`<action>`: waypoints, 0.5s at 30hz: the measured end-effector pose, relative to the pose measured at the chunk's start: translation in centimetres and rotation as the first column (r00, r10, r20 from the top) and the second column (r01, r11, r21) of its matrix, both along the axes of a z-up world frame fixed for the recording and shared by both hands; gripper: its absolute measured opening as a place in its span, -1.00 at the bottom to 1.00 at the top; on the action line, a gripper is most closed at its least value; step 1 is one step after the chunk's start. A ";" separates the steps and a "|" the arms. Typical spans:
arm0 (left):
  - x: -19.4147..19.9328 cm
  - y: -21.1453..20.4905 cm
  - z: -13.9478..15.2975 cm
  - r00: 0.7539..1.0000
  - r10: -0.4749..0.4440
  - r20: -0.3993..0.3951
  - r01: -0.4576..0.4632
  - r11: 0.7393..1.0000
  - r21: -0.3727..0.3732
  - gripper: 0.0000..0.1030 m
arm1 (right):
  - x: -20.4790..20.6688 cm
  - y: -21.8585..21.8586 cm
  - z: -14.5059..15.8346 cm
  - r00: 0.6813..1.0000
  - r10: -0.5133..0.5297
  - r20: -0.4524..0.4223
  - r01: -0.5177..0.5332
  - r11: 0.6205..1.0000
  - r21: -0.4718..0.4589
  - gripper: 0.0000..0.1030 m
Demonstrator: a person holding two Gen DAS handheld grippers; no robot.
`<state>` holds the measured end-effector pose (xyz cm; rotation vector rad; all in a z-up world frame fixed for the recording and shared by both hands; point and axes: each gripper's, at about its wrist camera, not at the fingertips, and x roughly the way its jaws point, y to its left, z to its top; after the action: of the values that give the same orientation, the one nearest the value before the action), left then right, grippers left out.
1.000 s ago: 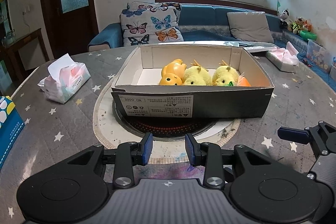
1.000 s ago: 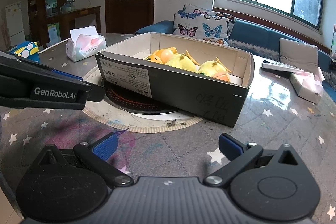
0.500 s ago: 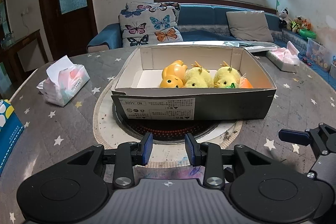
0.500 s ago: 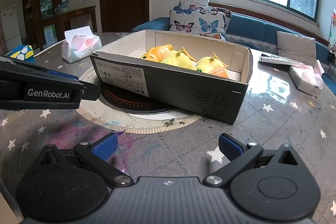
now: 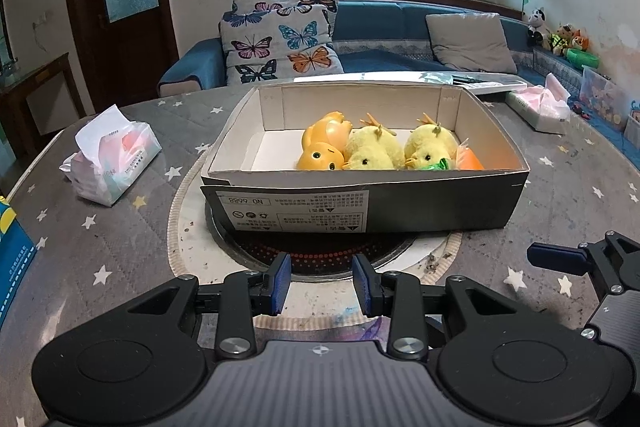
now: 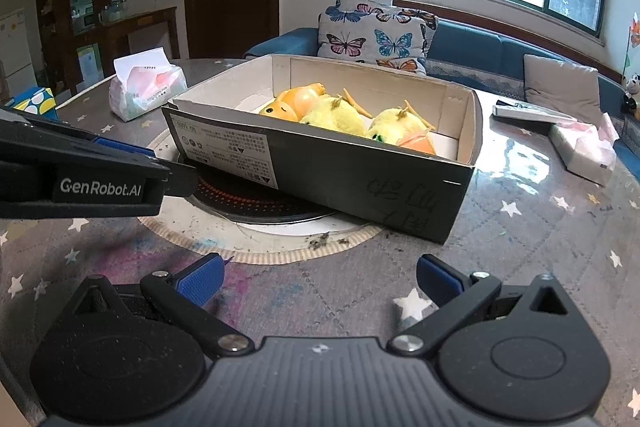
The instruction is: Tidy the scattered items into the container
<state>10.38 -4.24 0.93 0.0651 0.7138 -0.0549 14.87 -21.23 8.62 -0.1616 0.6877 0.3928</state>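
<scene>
A black cardboard box (image 5: 440, 205) (image 6: 360, 183) stands on the round table. In it lie an orange duck toy (image 5: 322, 145) (image 6: 296, 103), two yellow plush chicks (image 5: 374, 151) (image 5: 430, 147) (image 6: 334, 115) and an orange item (image 5: 468, 159) by the right wall. My left gripper (image 5: 320, 281) is empty, its jaws a narrow gap apart, just before the box's near wall. My right gripper (image 6: 318, 279) is wide open and empty, near the box's right corner. The left gripper shows from the side in the right wrist view (image 6: 120, 171).
A tissue pack (image 5: 110, 161) (image 6: 146, 87) lies left of the box, another tissue pack (image 5: 538, 107) (image 6: 582, 147) and a remote (image 6: 528, 113) at the right. A blue box (image 5: 12, 251) sits at the left edge. A hotplate (image 5: 328, 253) lies under the box.
Both grippers have risen a little, looking further down into the box. Jaw openings are unchanged and the toys have not moved.
</scene>
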 end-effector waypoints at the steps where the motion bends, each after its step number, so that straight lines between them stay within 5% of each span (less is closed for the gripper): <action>1: 0.1 0.0 0.1 1.000 -0.001 0.002 0.001 1.000 -0.001 -0.29 | 0.1 0.0 0.0 1.000 -0.001 -0.003 0.001 1.000 -0.001 1.00; 15: 2.2 0.3 0.3 1.000 0.001 -0.013 -0.001 1.000 0.005 -0.28 | 2.1 0.6 -0.3 0.999 -0.015 -0.034 0.015 1.000 -0.006 1.00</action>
<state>12.57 -3.91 1.25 0.0687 0.7265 -0.0526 16.98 -20.62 8.36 -0.1557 0.7232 0.3800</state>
